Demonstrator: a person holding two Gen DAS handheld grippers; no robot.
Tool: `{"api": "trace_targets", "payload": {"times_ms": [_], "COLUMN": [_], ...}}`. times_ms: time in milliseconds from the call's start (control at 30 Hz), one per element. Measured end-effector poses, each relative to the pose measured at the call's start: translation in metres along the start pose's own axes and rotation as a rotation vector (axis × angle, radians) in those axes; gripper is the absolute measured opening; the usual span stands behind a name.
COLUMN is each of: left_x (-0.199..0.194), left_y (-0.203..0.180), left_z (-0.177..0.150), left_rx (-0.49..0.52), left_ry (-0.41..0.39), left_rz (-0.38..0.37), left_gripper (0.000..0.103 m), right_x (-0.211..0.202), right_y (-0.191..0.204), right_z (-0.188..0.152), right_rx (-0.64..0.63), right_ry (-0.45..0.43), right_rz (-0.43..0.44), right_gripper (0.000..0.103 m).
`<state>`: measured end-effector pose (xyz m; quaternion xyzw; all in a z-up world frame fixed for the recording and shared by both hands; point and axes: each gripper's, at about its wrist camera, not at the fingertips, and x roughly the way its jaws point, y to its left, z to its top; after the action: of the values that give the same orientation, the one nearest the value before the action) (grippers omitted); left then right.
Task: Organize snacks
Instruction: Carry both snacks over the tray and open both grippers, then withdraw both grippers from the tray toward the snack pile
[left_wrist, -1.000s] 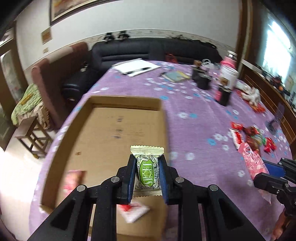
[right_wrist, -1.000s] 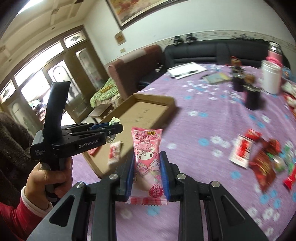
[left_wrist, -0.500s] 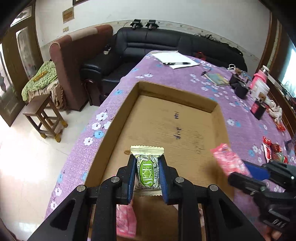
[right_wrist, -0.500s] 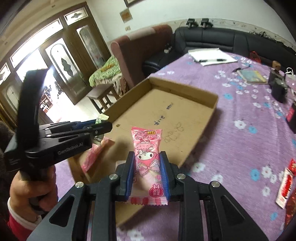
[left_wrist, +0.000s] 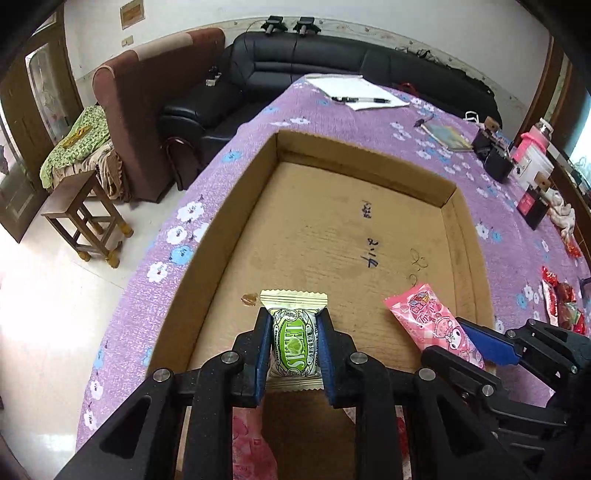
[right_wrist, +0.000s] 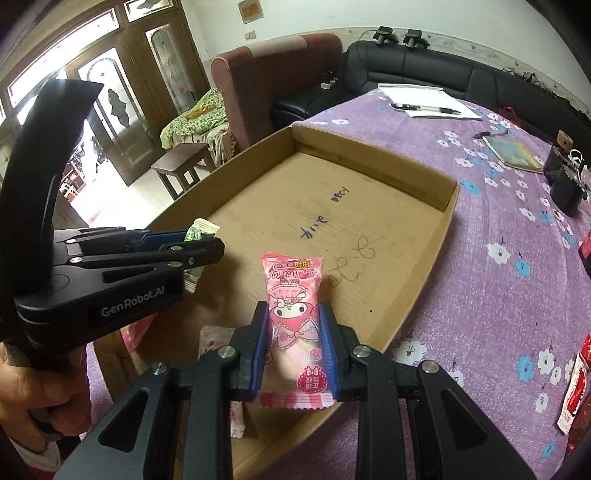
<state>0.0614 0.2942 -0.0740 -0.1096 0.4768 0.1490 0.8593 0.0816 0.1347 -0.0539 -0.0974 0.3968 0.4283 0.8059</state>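
I'm holding my left claw (left_wrist: 293, 341) clamped on the green candy (left_wrist: 293, 338) over the cardboard tray's (left_wrist: 369, 173) near-left corner, while my right claw (right_wrist: 293, 345) is pinching the pink Melody snack (right_wrist: 291, 317), long axis pointing toward the tray's far wall.

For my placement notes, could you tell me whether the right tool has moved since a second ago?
Yes: the right tool went from the purple tablecloth to over the cardboard tray.

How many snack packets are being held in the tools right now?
2. The green packet sits in the left tool; the pink packet in the right tool. Other loose packets in the cardboard box are partly hidden.
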Motion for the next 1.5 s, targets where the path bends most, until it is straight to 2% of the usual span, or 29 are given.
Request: {"api": "trace_targets", "payload": {"times_ms": [233,700,867,933,967,1033,1067,1100,1200,1333,1500], "left_x": [0.013,0.014,0.011,0.007,0.003,-0.007,-0.012,-0.018,-0.037,-0.050,-0.061], "left_y": [-0.002,-0.004,-0.003,-0.001,0.000,0.001,0.002,0.002,-0.003,-0.018,-0.043], "left_z": [0.000,0.002,0.002,0.002,0.003,0.004,0.004,0.004,0.005,0.006,0.003], "left_rx": [0.006,0.015,0.004,-0.007,-0.013,-0.026,-0.031,-0.035,-0.033,0.003,0.037], "left_ry": [0.040,0.044,0.038,0.027,0.016,-0.017,-0.032,-0.057,-0.111,-0.136,-0.151], "left_rz": [0.006,0.042,0.030,0.023,0.020,0.022,0.021,0.016,0.016,0.008,-0.021], "left_gripper": [0.025,0.025,0.025,0.027,0.033,0.056,0.070,0.079,0.085,0.085,0.086], "right_x": [0.004,0.006,0.004,0.000,-0.005,-0.016,-0.023,-0.031,-0.057,-0.093,-0.128], "right_y": [0.001,0.005,0.006,0.005,0.004,0.002,0.001,-0.001,-0.009,-0.027,-0.062], "right_z": [0.001,0.000,-0.001,-0.001,-0.001,-0.002,-0.003,-0.004,-0.009,-0.024,-0.055], "right_rx": [-0.019,-0.043,-0.050,-0.048,-0.044,-0.036,-0.035,-0.033,-0.016,0.026,0.091], "right_ry": [0.006,0.016,0.011,0.002,-0.008,-0.036,-0.049,-0.066,-0.117,-0.176,-0.206], "right_rz": [-0.021,-0.035,-0.049,-0.055,-0.057,-0.052,-0.058,-0.065,-0.073,-0.088,-0.150], "right_gripper": [0.025,0.026,0.032,0.041,0.043,0.050,0.051,0.057,0.067,0.068,0.072]}}
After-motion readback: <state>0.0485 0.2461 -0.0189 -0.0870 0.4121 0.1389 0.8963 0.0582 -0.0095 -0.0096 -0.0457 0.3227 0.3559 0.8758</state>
